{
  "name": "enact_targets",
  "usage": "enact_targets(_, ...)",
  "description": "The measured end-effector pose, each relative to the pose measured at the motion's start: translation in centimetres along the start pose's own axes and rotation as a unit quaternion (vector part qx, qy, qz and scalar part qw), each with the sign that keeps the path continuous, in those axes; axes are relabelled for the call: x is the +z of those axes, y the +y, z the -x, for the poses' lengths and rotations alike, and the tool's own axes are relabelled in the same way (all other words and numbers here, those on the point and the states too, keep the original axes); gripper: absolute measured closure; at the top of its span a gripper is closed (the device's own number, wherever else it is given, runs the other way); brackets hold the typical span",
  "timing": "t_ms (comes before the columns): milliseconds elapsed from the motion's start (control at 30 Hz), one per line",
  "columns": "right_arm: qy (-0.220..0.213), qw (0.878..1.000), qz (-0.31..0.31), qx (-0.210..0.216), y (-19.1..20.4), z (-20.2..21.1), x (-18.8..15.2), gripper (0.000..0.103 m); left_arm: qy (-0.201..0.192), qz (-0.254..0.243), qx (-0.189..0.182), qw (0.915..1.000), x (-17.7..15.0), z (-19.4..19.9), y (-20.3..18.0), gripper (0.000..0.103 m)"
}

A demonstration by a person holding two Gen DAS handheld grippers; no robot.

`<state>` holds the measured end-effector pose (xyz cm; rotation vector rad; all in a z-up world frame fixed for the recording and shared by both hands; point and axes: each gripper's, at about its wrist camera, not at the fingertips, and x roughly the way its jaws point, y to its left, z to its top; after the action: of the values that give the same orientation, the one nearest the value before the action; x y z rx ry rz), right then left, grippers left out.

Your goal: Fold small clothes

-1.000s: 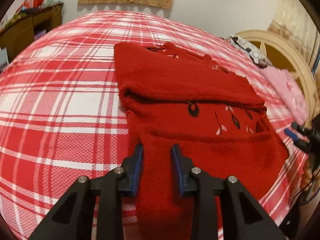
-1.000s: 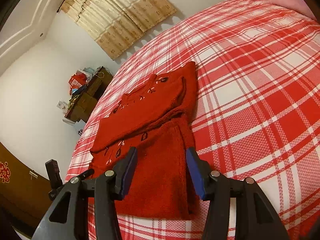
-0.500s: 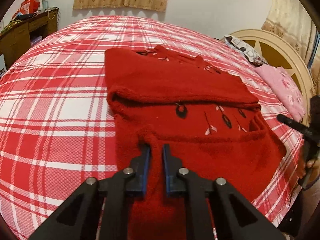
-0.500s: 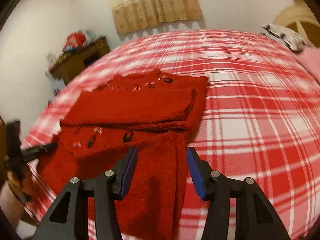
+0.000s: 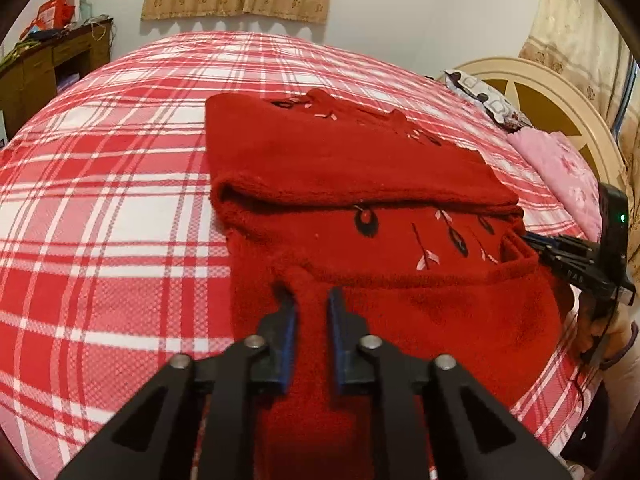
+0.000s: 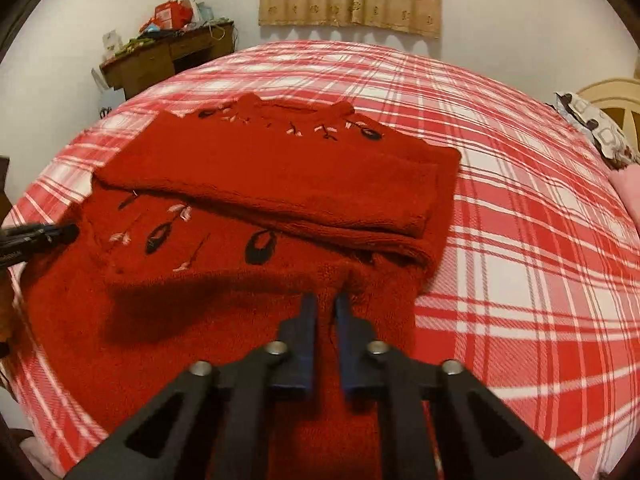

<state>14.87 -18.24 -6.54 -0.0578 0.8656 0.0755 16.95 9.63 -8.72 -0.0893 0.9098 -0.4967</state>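
Red sweater (image 5: 360, 184) flat on plaid bed (image 5: 100, 200), sleeves folded across. Left tongs (image 5: 311, 300) and right tongs (image 6: 326, 304) both clamped on near hem. Best lifted together, level, carried toward collar, edges aligned before release.
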Motion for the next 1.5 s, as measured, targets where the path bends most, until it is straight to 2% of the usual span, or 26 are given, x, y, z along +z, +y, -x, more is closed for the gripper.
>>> enact_targets(100,-0.029,0.999,-0.029,0.016,-0.4,2.6,0.1,0.096,-0.003,0.033,-0.005,0.9995,-0.2,1.0,0.8,0.095)
enact_targets(300,-0.093,0.994,-0.062,0.016,-1.3,7.5,1.3,0.096,-0.021,0.053,0.008,0.9983,1.0,3.2,0.8,0.095)
enact_targets(467,-0.115,0.992,-0.057,0.0,-1.2,9.0,3.1,0.097,-0.054,0.062,0.001,0.9966,3.4,4.8,0.4,0.095)
enact_targets(633,-0.126,0.991,-0.047,-0.017,-1.3,8.9,5.2,0.097,-0.067,0.06,0.017,0.9959,6.0,4.8,0.2,0.096)
enact_targets(767,-0.131,0.99,-0.043,-0.025,-1.9,8.3,7.5,0.098,-0.071,0.079,0.032,0.9938,8.7,4.2,0.9,0.096)
enact_targets(1000,-0.131,0.989,-0.054,-0.046,-3.8,5.3,12.1,0.099,-0.079,0.094,0.049,0.9912,12.8,3.0,1.5,0.096)
enact_targets(1233,-0.12,0.99,-0.055,-0.047,-4.3,2.3,14.0,0.1,-0.087,0.088,0.071,0.9897,15.9,1.1,2.3,0.097)
enact_targets(1400,-0.101,0.992,-0.071,-0.041,-4.7,0.7,13.5,0.1,-0.06,0.07,0.092,0.9915,15.7,-0.6,2.3,0.097)
enact_targets(1500,-0.1,0.992,-0.073,-0.036,-4.6,0.9,12.7,0.1,-0.022,0.052,0.064,0.9964,14.3,-1.8,2.1,0.095)
